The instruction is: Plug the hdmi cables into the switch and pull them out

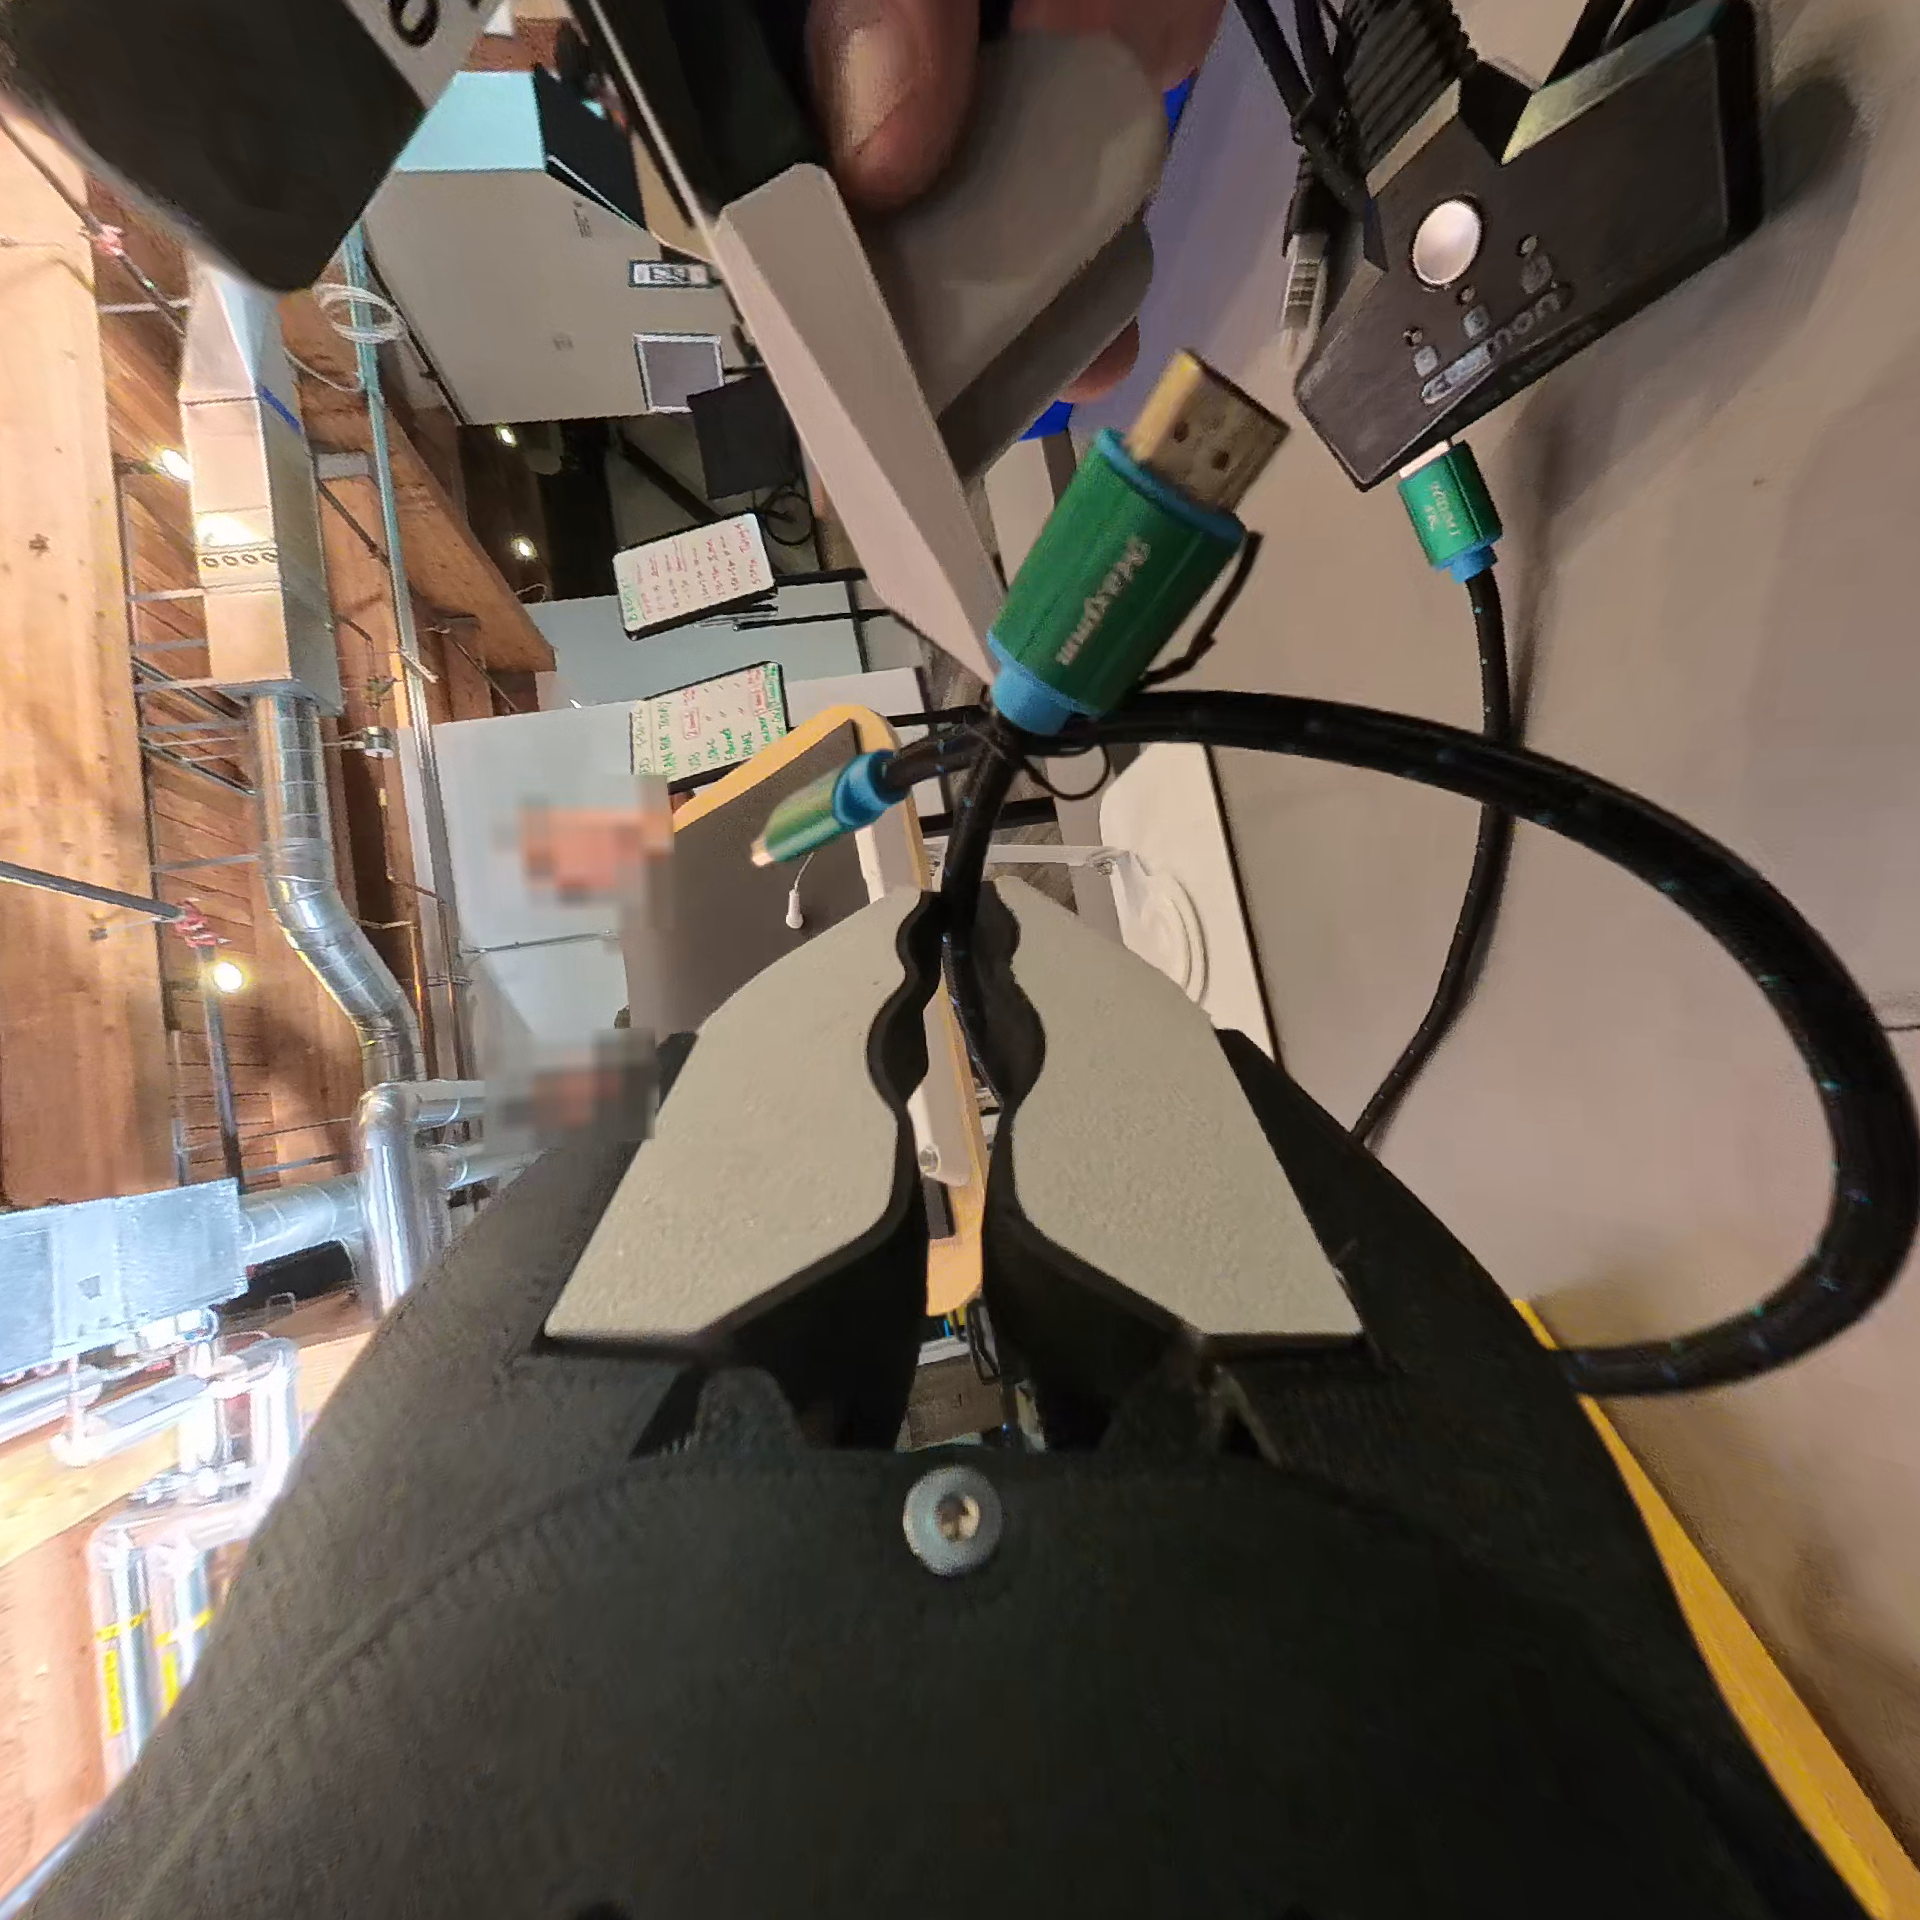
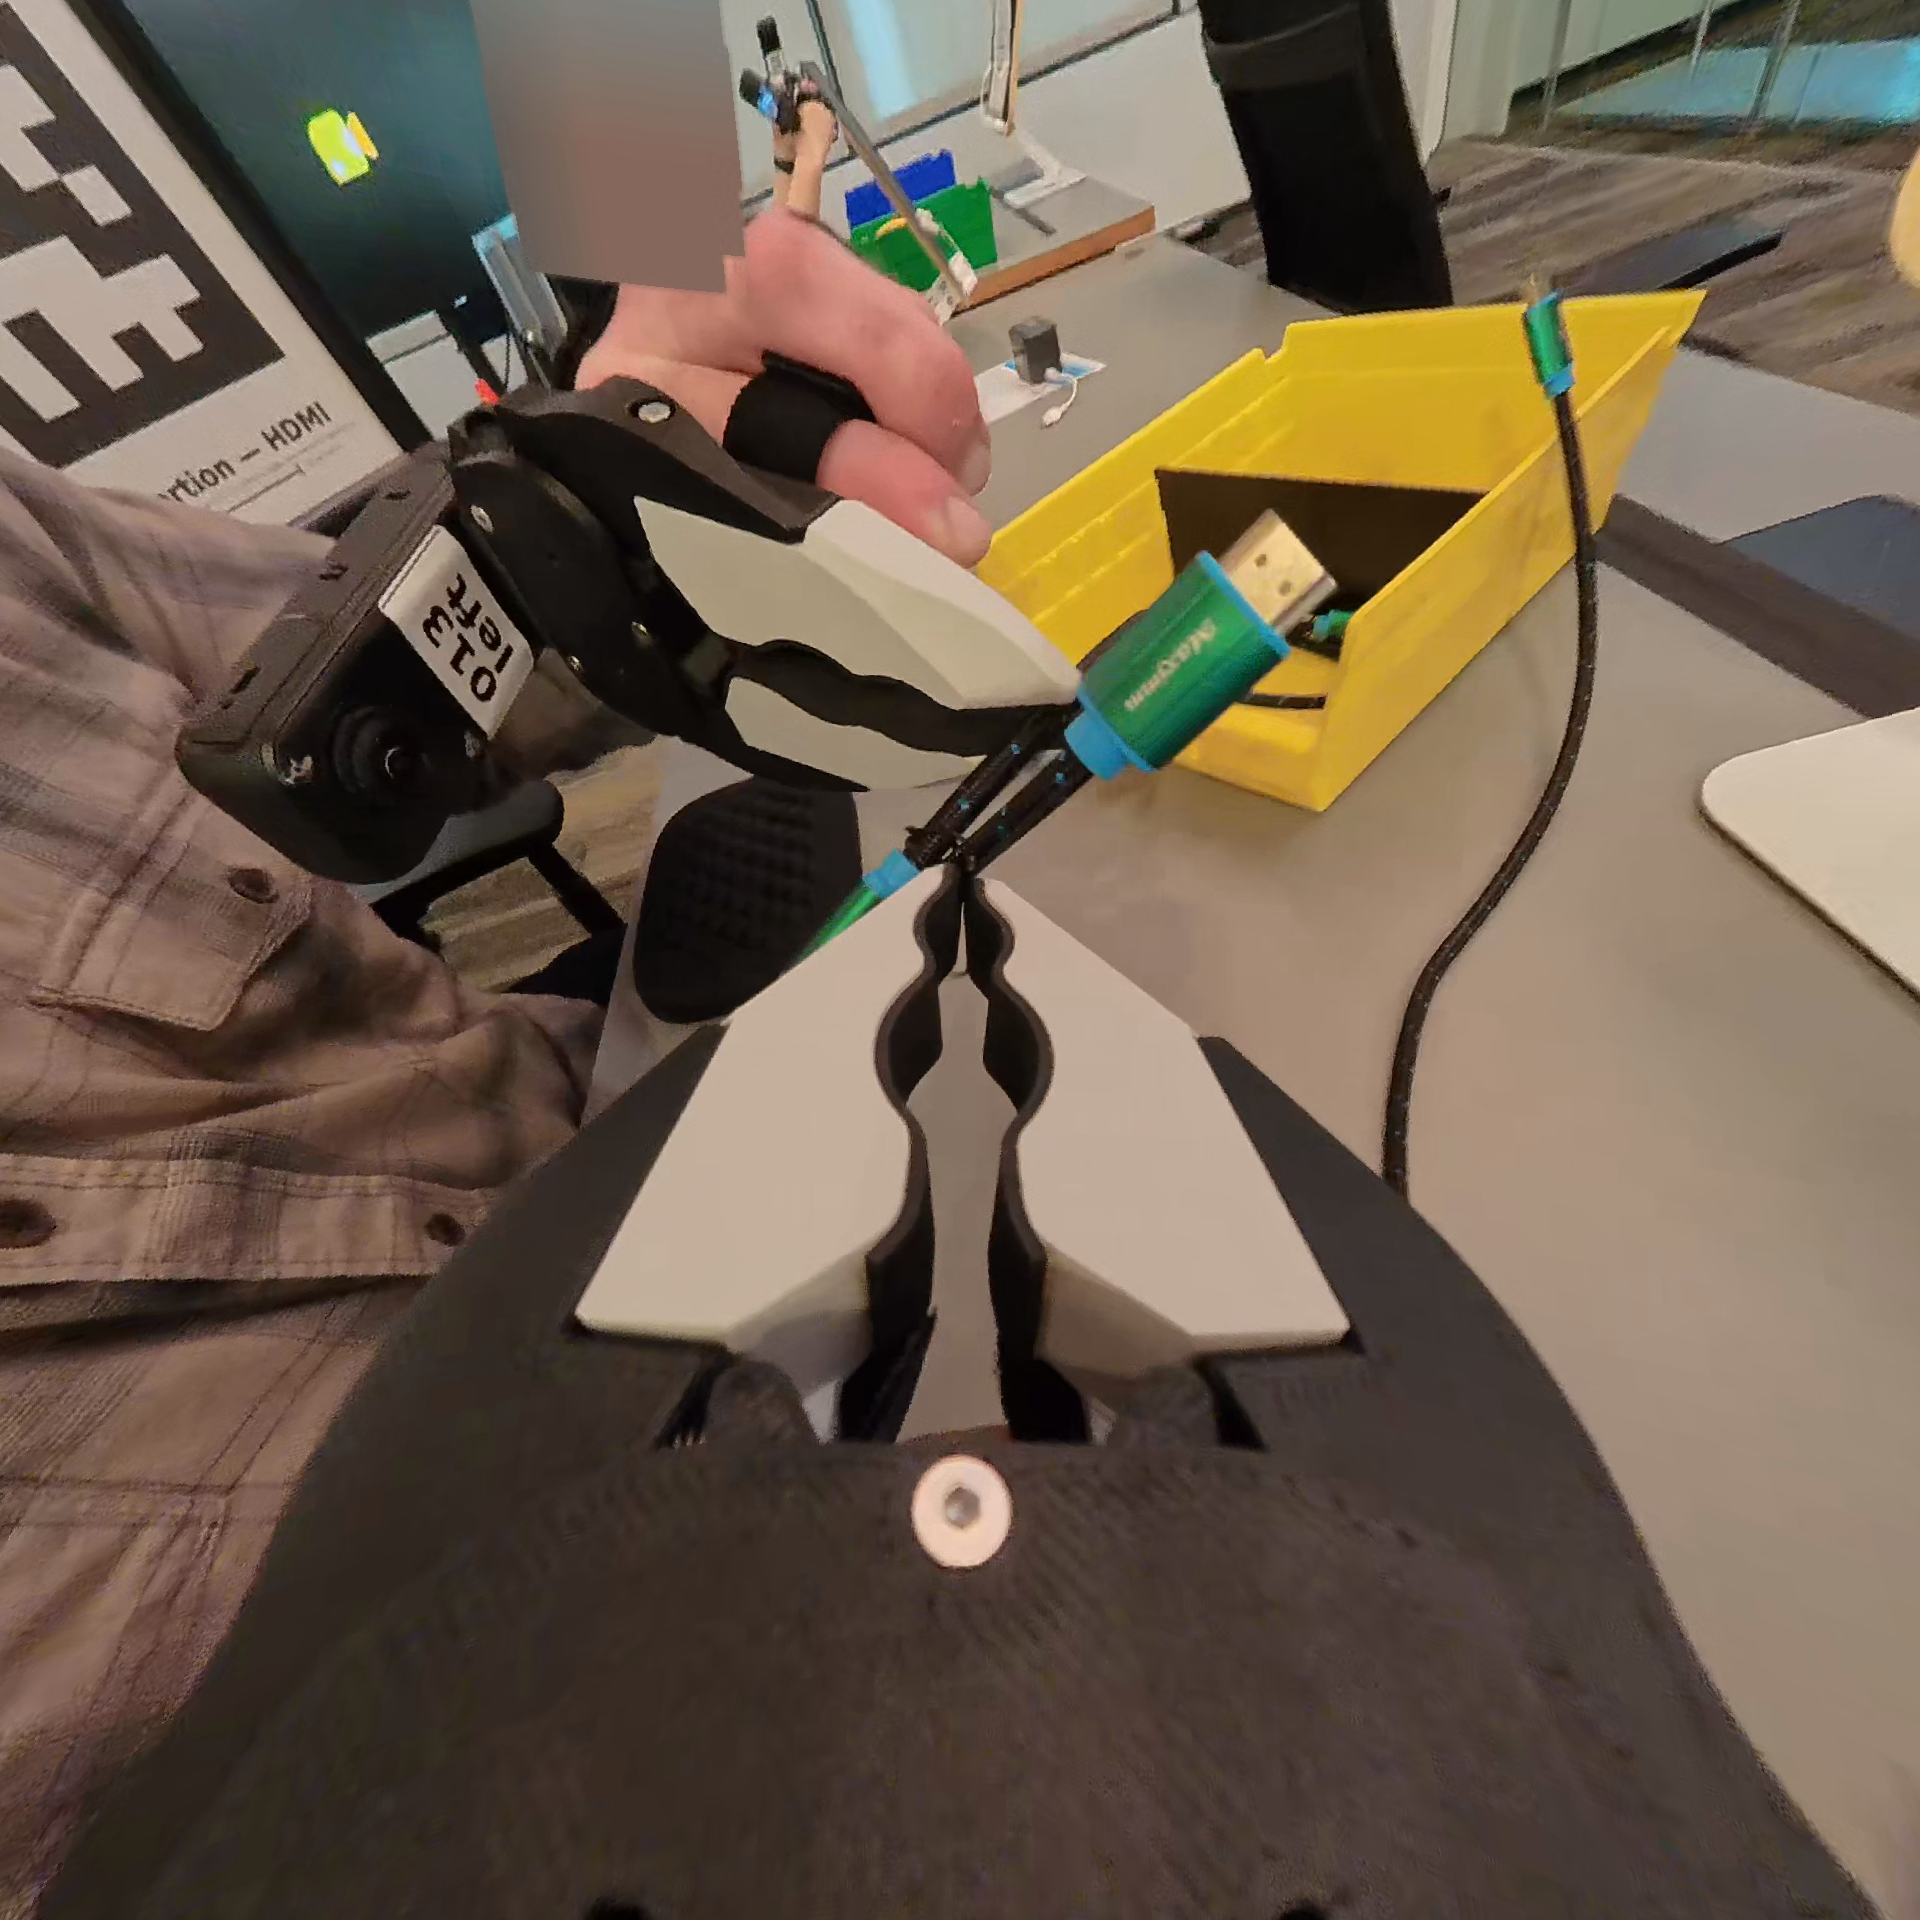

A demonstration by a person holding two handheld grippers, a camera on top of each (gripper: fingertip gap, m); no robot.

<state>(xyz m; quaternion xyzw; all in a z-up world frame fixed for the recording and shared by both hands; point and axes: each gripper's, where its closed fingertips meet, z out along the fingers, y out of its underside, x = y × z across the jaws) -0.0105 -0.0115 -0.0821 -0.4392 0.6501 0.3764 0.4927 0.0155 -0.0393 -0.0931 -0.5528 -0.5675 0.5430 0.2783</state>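
My left gripper is shut on a black braided HDMI cable and holds the coiled bundle in the air. The cable's green plug points toward the black switch on the table. Another green plug sits in the switch's near port. The bundle's second plug hangs to the left. In the right wrist view my right gripper is shut on the thin black twist tie binding the bundle, just below the left gripper and the green plug.
A yellow bin stands on the grey table behind the plug. A second braided cable runs across the table to a green plug. A white pad lies at the right. A black chair is at the left. Left and right tips are no more than a few centimetres apart. Between my right fingertips and the black switch there is roughly 15 cm.
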